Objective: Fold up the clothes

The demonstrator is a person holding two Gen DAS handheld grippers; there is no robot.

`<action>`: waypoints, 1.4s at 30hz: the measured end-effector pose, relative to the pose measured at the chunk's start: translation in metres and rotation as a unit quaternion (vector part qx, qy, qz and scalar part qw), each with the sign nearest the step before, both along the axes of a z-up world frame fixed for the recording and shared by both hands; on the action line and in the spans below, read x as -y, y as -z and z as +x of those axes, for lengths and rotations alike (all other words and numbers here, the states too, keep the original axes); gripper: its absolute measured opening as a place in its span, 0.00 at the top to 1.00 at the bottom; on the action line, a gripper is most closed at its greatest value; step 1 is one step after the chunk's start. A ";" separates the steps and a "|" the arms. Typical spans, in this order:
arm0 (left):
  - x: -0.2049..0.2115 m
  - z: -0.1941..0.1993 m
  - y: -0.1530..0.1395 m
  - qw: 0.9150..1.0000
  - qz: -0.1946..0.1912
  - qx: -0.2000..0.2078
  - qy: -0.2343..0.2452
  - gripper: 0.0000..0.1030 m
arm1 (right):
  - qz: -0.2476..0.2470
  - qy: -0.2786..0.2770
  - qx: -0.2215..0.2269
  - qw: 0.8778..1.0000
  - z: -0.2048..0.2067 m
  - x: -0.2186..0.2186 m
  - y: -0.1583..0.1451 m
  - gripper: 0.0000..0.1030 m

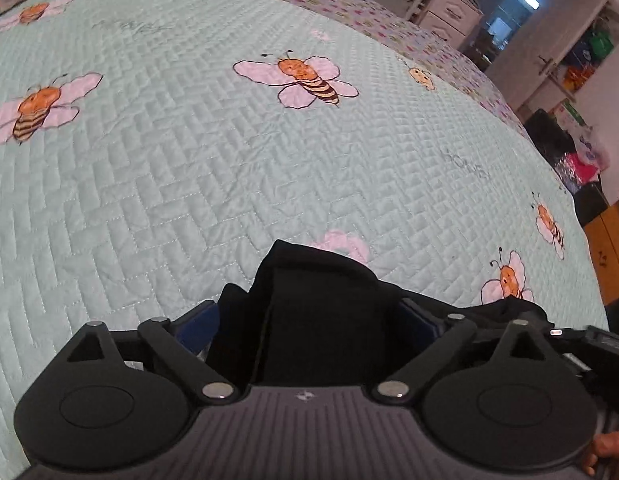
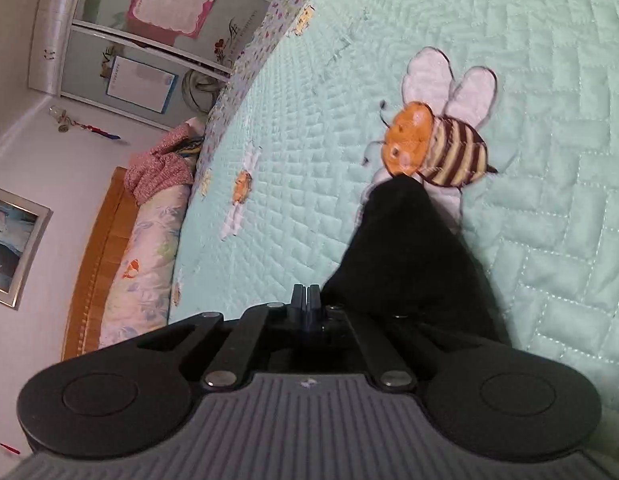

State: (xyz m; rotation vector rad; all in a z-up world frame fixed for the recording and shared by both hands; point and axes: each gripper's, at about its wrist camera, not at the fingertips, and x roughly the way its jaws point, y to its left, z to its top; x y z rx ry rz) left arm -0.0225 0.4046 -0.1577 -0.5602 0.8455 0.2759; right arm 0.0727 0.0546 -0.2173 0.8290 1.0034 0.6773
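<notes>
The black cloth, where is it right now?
The black cloth sits between the left tongs in the left view, over the bee quilt. In the right view it covers a bee's chin.

The left gripper (image 1: 309, 320) has its jaws spread wide, with black garment (image 1: 317, 312) bunched between them. The right gripper (image 2: 305, 300) has its fingers pressed together just beside the garment; no cloth visibly between them.
</notes>
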 end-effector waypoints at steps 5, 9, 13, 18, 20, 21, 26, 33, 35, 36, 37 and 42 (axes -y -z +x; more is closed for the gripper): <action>0.009 -0.006 -0.002 0.999 0.030 0.012 -0.008 0.01 | 0.065 -0.001 0.061 0.996 -0.039 0.023 -0.027 0.69; 0.014 -0.004 -0.001 0.998 0.056 0.015 -0.012 0.00 | 0.019 -0.003 0.018 1.000 -0.040 0.022 0.008 1.00; 0.015 -0.003 -0.003 0.998 0.064 0.014 -0.011 0.00 | 0.049 0.010 -0.012 0.999 -0.032 0.029 0.018 1.00; 0.022 -0.006 -0.010 0.995 0.093 0.016 -0.013 0.00 | 0.055 -0.030 0.037 0.997 -0.067 0.034 -0.018 0.79; 0.025 -0.011 -0.015 0.994 0.106 0.021 -0.015 0.00 | 0.076 -0.059 0.054 0.994 -0.089 0.038 -0.029 0.72; 0.026 -0.013 -0.017 0.993 0.113 0.024 -0.017 0.01 | 0.085 -0.076 0.058 0.992 -0.102 0.038 -0.030 0.68; 0.029 -0.028 -0.024 0.990 0.127 0.034 -0.040 0.05 | 0.002 -0.088 0.048 0.995 -0.130 0.030 0.002 0.62; 0.048 -0.067 -0.058 0.986 0.159 0.056 0.003 0.12 | 0.023 -0.083 0.072 0.994 -0.134 0.041 -0.033 0.60; 0.062 -0.085 -0.068 0.983 0.166 0.068 0.043 0.12 | 0.033 -0.094 0.083 0.991 -0.142 0.046 -0.043 0.57; 0.071 -0.095 -0.068 0.981 0.171 0.069 0.064 0.11 | 0.033 -0.102 0.083 0.991 -0.146 0.047 -0.042 0.56; 0.080 -0.105 -0.067 0.978 0.176 0.070 0.085 0.11 | 0.031 -0.110 0.081 0.990 -0.150 0.047 -0.039 0.54; 0.093 -0.119 -0.008 0.982 0.154 -0.027 0.108 0.10 | -0.023 -0.122 0.074 0.989 -0.162 0.034 -0.013 0.53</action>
